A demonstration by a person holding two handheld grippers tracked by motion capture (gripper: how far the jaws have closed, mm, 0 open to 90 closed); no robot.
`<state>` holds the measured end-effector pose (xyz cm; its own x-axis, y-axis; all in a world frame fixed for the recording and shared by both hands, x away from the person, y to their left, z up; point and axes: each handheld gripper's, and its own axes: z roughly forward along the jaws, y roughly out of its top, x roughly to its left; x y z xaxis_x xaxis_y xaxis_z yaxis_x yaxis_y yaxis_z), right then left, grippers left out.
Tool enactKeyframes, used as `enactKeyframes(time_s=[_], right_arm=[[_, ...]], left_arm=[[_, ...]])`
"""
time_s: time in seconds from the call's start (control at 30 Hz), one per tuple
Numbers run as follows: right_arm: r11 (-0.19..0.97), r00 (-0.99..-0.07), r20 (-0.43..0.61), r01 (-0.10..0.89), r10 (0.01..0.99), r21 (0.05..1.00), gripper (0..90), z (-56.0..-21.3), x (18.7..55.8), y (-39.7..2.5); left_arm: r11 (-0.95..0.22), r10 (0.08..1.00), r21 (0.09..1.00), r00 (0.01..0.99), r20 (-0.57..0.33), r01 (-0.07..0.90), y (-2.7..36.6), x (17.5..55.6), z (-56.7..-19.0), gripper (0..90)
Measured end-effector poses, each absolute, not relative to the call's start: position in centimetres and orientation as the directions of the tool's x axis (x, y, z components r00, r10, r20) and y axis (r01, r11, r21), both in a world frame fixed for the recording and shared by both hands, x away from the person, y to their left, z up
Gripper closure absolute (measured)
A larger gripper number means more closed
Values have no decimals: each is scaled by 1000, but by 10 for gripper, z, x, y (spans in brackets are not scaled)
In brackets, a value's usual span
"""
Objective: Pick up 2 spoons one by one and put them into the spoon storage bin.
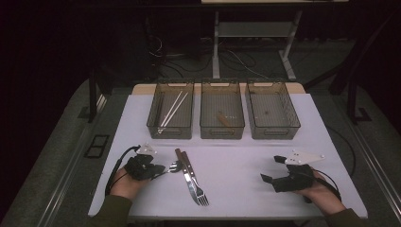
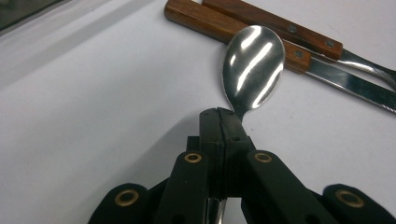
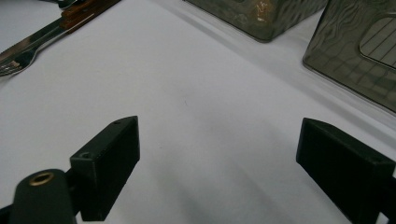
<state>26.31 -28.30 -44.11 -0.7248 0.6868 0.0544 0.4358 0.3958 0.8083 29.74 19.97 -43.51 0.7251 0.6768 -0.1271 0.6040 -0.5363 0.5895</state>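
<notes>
1. The left gripper (image 2: 219,116) has its fingers clamped on the spoon (image 2: 253,65) at its neck; the bowl points ahead, over the desk (image 1: 236,165), beside the knife (image 1: 185,165) and fork (image 1: 196,182).
2. The right gripper (image 1: 270,169) rests open, well apart.
3. The three bins (image 1: 222,132) lie farther forward.

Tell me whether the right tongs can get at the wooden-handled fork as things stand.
Probably yes. The right tongs stand open and hold nothing, and bare white table lies between them and the fork. The knife lies tight alongside the fork, so a clean grip may be awkward.
</notes>
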Motion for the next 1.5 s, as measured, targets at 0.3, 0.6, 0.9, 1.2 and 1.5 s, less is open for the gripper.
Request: enactKeyframes(time_s=[0.3,0.6,0.9,1.2,1.5], right_arm=[[397,-723,52,437,689,807,132,-441,263,-283],[401,-726,50,435,686,806,132,-442,264,-281],[403,-725,47,434,687,806,132,-442,264,-282],[404,-724,45,433,688,806,132,-442,265,-282],[413,-727,37,431,686,802,132,-442,264,-281]], left_arm=[[-395,666,739,724,-179,546,203,301,-428,675],[-441,629,725,758,-170,528,186,310,-437,529],[-515,610,683,781,-132,518,176,314,-445,530],[-549,585,681,805,-99,483,171,311,-445,568],[-579,551,674,830,-92,459,167,307,-444,624]])
